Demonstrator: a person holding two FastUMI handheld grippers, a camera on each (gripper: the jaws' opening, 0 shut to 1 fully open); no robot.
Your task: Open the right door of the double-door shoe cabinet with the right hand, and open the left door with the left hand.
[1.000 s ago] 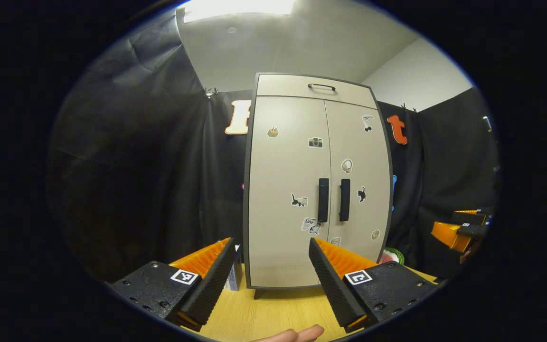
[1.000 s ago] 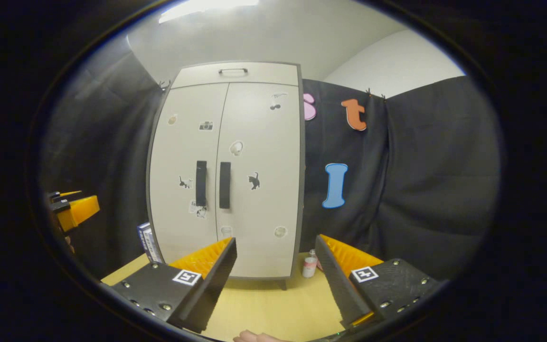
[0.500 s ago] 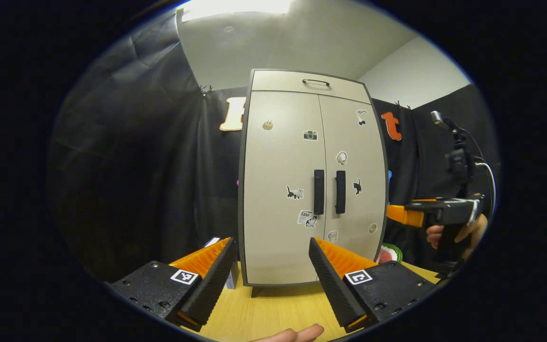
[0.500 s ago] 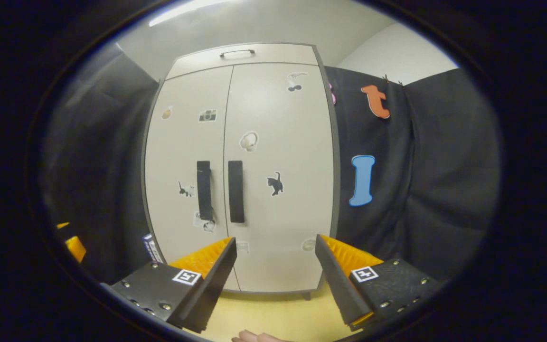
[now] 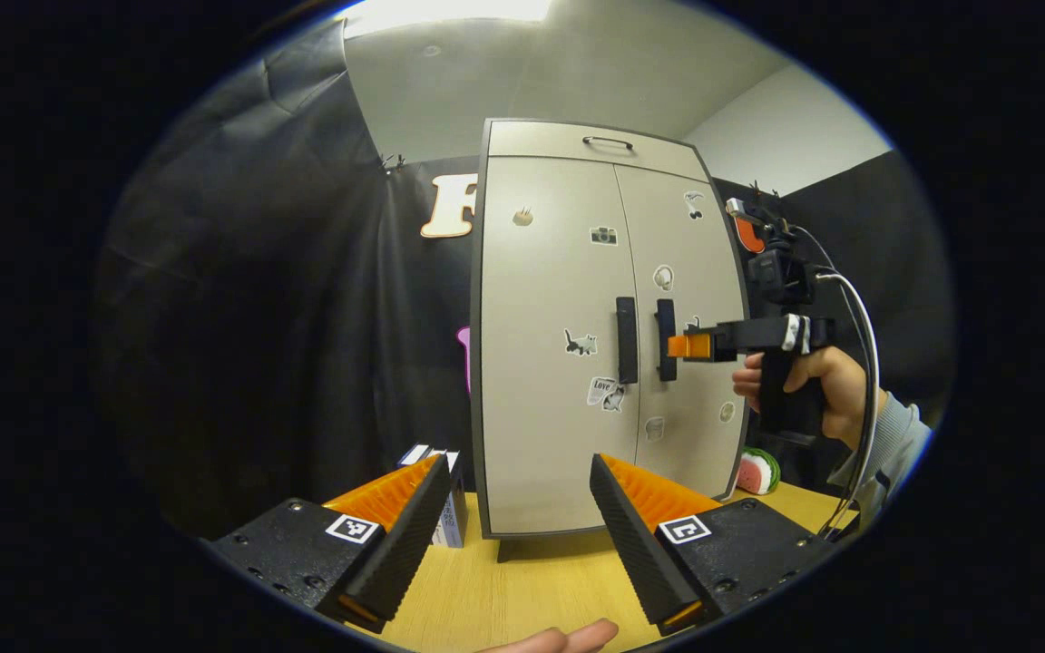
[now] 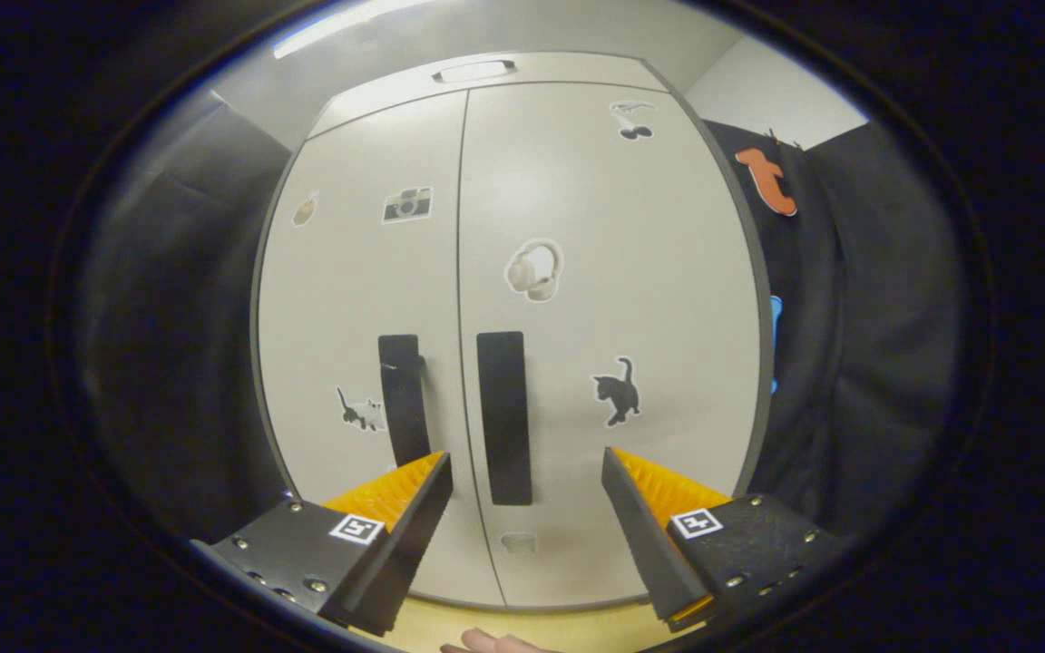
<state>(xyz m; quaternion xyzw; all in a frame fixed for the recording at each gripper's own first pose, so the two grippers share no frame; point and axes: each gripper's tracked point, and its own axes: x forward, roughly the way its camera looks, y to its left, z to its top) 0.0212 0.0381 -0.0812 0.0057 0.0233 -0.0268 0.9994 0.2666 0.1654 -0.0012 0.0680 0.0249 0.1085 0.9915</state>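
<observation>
Right gripper (image 6: 522,472) has closed in on shoe cabinet (image 5: 568,435) since a second ago; right door handle (image 6: 503,417) now centre frame, just ahead of wide-spread, empty fingers. Grasp looks imminent. In left gripper view, right gripper's tips near that handle at right-centre. Left gripper (image 5: 522,472) hangs back, spread wide, empty. Count: two closed doors, two handles, two grippers.

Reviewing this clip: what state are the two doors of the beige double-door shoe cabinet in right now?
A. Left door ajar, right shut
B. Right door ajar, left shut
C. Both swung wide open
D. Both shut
D: on the beige double-door shoe cabinet both panels sit flush along the centre seam, and the open right tongs have not closed on the black vertical right door handle.
</observation>
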